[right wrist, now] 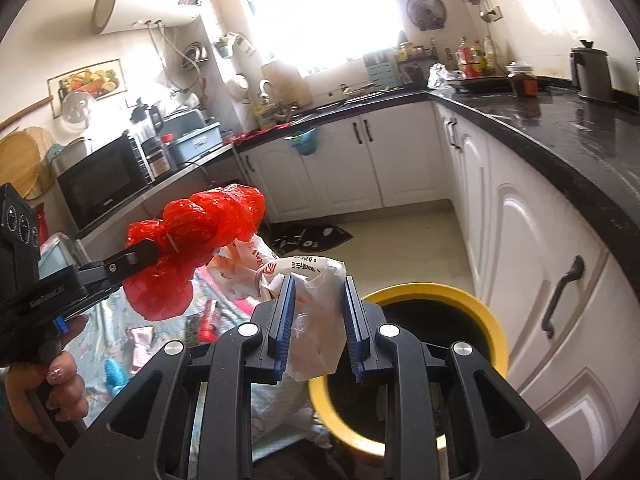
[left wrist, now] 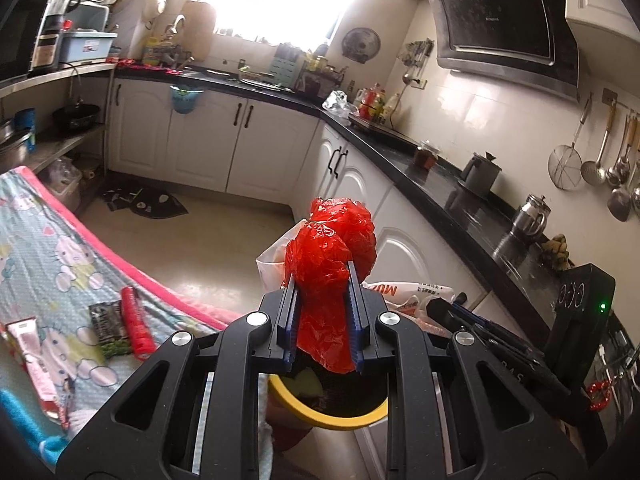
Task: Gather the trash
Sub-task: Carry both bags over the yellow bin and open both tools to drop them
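My left gripper (left wrist: 322,276) is shut on a crumpled red plastic bag (left wrist: 332,240), which bulges out past the fingertips. It hangs just above a black bin with a yellow rim (left wrist: 340,422). In the right wrist view my right gripper (right wrist: 318,282) is shut on a white plastic bag with orange print (right wrist: 304,272), beside the bin's yellow rim (right wrist: 420,291). The red bag (right wrist: 200,236) and the left gripper (right wrist: 140,254) show to its left, held by a hand (right wrist: 60,376). The white bag (left wrist: 412,292) also shows to the right of the red one.
A table with a cartoon-print cloth (left wrist: 60,248) carries a red wrapper (left wrist: 136,320), a dark packet (left wrist: 108,328) and a pink tube (left wrist: 36,360). White cabinets (right wrist: 540,280) under a black counter (right wrist: 580,140) stand close on the right. A dark mat (left wrist: 148,204) lies on the floor.
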